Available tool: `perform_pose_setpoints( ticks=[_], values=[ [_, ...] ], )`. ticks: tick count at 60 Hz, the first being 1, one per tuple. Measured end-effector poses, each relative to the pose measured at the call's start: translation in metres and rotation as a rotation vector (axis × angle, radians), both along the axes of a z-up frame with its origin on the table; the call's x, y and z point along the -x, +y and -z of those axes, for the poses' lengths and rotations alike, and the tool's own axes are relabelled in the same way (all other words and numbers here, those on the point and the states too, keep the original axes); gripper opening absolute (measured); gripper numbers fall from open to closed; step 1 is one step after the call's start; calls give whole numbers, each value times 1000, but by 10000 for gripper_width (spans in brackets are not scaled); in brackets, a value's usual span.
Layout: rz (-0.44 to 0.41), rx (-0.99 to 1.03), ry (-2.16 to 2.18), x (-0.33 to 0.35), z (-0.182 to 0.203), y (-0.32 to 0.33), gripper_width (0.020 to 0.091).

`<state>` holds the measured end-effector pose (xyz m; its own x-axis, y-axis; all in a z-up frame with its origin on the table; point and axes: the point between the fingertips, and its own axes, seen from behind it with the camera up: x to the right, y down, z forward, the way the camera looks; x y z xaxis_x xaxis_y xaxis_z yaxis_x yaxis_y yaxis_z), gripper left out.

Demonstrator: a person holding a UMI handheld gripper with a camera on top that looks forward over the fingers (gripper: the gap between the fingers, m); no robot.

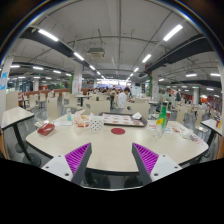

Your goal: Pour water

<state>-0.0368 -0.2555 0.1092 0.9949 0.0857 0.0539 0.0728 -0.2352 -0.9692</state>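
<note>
**Fingers spread, nothing held**

Your gripper (109, 160) hangs spread above the round table (110, 143), gripping nothing. A white cup (96, 124) stands beyond the fingers beside a red coaster (118, 130); the green bottle (162, 118) sits further right. Smaller items are too tiny to identify.
</note>
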Motion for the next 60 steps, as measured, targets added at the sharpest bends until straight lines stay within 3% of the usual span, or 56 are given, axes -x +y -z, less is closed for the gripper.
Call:
perform_pose_setpoints(
  ticks=[18,29,45,60],
  values=[
    [16,4,5,-14,0,11,828],
    [110,14,28,-93,3,52,829],
    [219,-10,-7,-225,2,167,828],
    [233,56,-6,-269,27,281,822]
  ],
)
